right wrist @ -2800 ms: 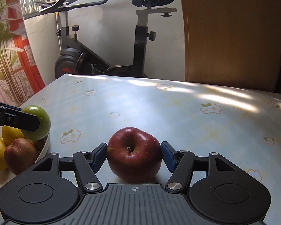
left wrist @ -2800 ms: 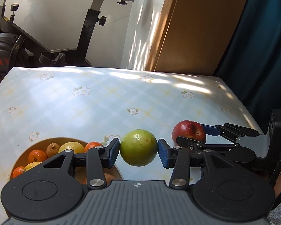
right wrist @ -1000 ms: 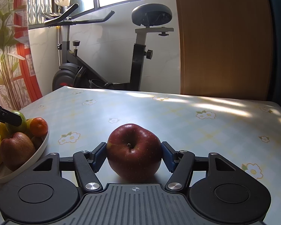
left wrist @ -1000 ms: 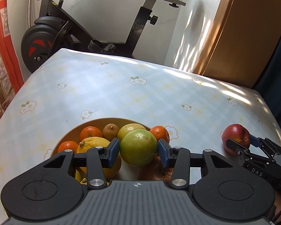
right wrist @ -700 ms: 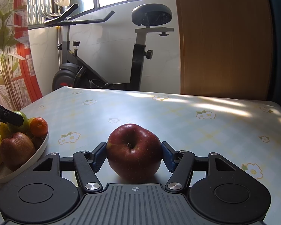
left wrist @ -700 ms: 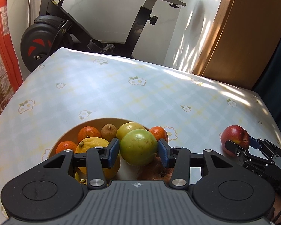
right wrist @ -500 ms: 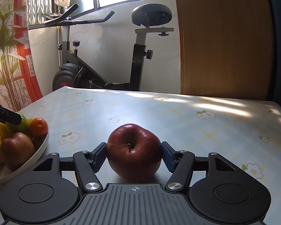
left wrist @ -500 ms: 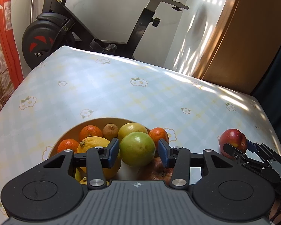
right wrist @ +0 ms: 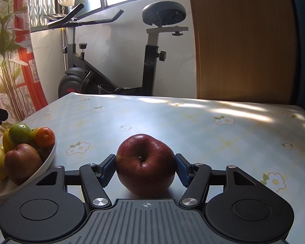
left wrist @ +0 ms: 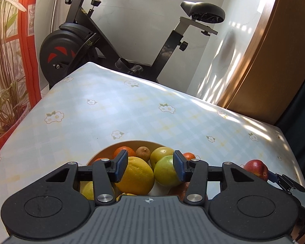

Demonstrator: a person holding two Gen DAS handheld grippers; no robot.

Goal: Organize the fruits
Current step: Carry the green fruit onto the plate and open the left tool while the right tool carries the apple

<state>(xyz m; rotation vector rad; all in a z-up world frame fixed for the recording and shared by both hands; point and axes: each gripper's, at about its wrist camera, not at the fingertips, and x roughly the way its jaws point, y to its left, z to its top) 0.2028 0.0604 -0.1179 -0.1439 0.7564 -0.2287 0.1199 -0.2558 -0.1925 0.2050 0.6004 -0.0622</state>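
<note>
Right now your surface (left wrist: pixel 132 109), covered in the flowered cloth, is carrying the bowl (right wrist: pixel 48 158) of fruit at your left and the red apple (right wrist: pixel 145 165) standing well apart to its right. Your left gripper (left wrist: pixel 150 165) is hovering over the bowl with its jaws opening, the green fruit (left wrist: pixel 166 170) sitting on the pile by the right pad and clear of the left one. Your right gripper (right wrist: pixel 145 171) is holding its jaws partly open and pressing both pads against the red apple, which is resting on the surface.
</note>
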